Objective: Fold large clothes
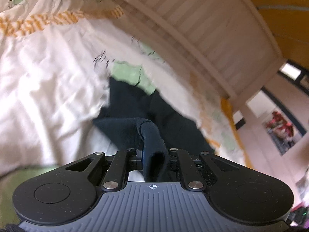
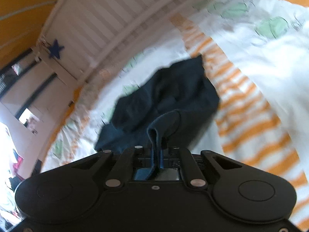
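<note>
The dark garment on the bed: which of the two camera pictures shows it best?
The right wrist view. There the dark garment lies nearly whole against the striped bedding, one edge pinched in the right gripper. The left wrist view shows less: a narrower part, with a thick fold clamped in the left gripper.

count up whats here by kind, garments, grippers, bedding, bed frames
dark navy garment: 1
grippers: 2, left gripper and right gripper, both shut on the garment
printed duvet: 1
white slatted bed frame: 1
total: 5

Dark navy garment (image 2: 166,96), bunched, hanging
</note>
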The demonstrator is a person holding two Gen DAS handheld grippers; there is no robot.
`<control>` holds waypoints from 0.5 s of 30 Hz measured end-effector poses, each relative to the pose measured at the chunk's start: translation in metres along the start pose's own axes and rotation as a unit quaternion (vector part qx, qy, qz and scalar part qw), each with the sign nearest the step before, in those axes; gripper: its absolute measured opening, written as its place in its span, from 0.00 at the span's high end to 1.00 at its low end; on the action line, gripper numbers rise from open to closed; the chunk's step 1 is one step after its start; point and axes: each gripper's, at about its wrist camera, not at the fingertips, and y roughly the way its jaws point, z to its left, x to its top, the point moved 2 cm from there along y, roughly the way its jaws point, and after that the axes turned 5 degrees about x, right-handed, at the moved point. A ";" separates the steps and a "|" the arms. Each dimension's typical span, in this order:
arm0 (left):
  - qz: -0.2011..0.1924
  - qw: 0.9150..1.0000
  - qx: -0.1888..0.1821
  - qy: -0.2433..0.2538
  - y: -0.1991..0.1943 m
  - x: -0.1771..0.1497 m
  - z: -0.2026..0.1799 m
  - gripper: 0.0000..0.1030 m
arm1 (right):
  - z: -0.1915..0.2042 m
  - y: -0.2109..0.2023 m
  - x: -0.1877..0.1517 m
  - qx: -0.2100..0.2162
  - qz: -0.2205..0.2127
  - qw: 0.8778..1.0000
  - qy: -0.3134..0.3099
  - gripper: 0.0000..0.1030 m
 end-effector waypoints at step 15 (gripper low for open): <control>-0.025 0.999 0.036 -0.010 0.161 0.101 -0.029 0.89 | -0.014 0.145 0.135 -0.003 -0.058 0.998 -0.018 0.87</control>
